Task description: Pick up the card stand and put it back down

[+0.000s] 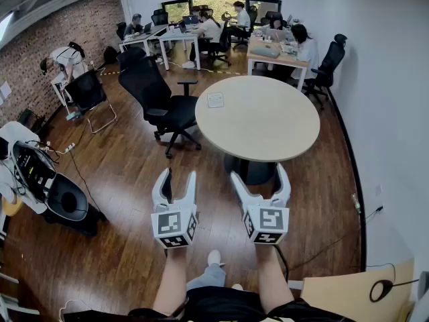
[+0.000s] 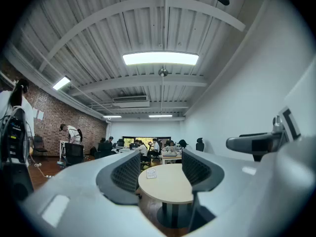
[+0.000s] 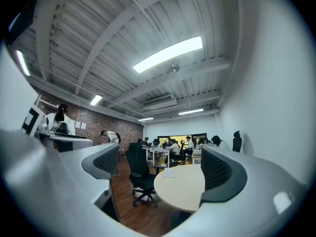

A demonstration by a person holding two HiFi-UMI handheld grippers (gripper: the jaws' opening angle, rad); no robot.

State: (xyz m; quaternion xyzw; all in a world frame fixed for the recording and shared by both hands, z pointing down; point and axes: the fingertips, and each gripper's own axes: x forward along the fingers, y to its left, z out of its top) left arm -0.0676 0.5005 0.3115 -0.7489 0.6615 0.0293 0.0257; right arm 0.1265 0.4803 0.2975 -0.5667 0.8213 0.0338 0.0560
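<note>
Resolving the card stand (image 1: pixel 215 100) is difficult: it is small in every view, its print is unreadable, and whether it stands upright or leans back cannot be determined. It sits on the round tabletop (image 1: pixel 268 126), near the far left edge, just beside the black chair (image 1: pixel 157 96). In the head view its outline is nearly square, with the slightly longer side running away from the person. Both gripper views show a pale face turned toward the person.

The tabletop hides most of its pedestal. The person's forearms are cut off at the lower frame edge.

The left gripper (image 1: pixel 179 174) and right gripper (image 1: pixel 258 172) hang side by side over the floor (image 1: pixel 134 173), short of the tabletop and well apart from the stand. The left fingers (image 2: pixel 127 172) are partly spread, with nothing between them. The right fingers (image 3: pixel 217 169) are spread wide and empty.
</note>
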